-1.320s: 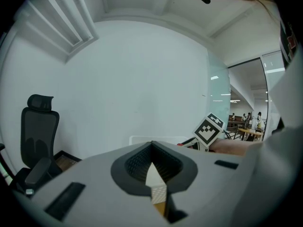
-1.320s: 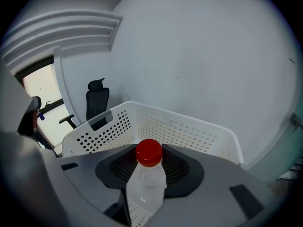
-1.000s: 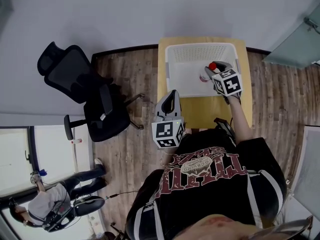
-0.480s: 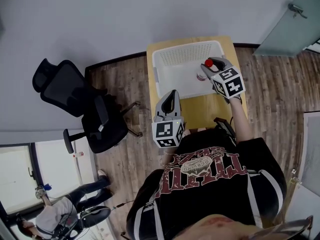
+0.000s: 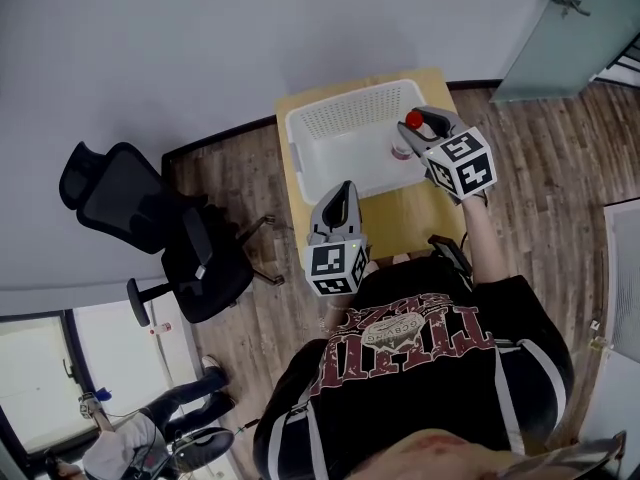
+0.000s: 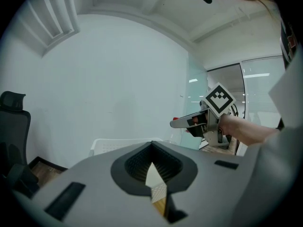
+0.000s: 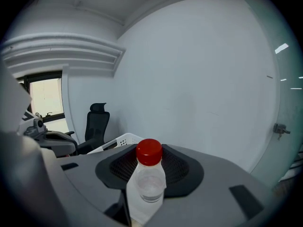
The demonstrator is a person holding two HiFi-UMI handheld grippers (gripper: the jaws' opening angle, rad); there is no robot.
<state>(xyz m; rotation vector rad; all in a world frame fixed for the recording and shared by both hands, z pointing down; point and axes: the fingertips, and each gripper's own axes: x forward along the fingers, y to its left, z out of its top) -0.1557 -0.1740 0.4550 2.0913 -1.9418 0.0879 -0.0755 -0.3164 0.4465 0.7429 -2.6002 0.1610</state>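
Head view: wood floor, with a black chair (image 5: 130,208) at left, well apart from a small worktop (image 5: 415,223) set against the wall. White perforated basket (image 5: 345,111) covers most of the worktop. Left gripper (image 5: 342,190) hangs near the basket's front rim, apart from it. Right gripper (image 5: 410,128) is over the basket's right side with a bottle (image 5: 401,148) in it.

Right gripper view: jaws clamped on the bottle's body just below the shoulder. Bottle upright, red cap (image 7: 149,151) above the jaws. Clear plastic, looks empty or nearly so. Judged light. Thin wall would likely dent under a hard squeeze. Smooth, so it could slip or swing if held by the neck. Body under the shoulder looks the best hold, where the jaws sit now.

Left gripper view: jaws together, nothing in them. Only a sliver of basket and worktop shows through the gap.

Views differ. Head view alone places the bottle over the basket, but gives no height. Left gripper view shows the right gripper side-on, raised above the basket rim. Only the right gripper view shows the grip and the clear wall.
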